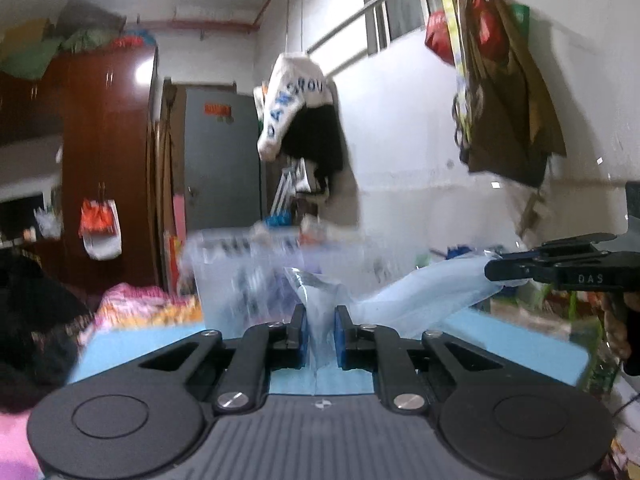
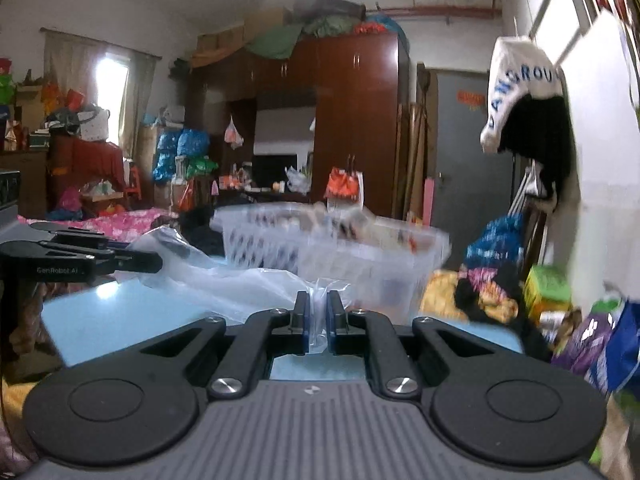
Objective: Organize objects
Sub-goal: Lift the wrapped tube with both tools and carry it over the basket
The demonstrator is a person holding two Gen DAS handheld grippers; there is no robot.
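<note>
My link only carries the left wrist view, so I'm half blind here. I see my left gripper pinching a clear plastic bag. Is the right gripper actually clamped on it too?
Observer: Yes. In the right wrist view the right gripper is shut on the clear plastic bag, with film bunched between its blue pads.
Operator: What sits beyond the bag on that side?
Observer: A white slotted laundry basket stands behind the bag on the blue table.
Operator: Anything further back that I'm missing?
Observer: A curtained window glows on the far wall, with stacked boxes and bags beside it.
</note>
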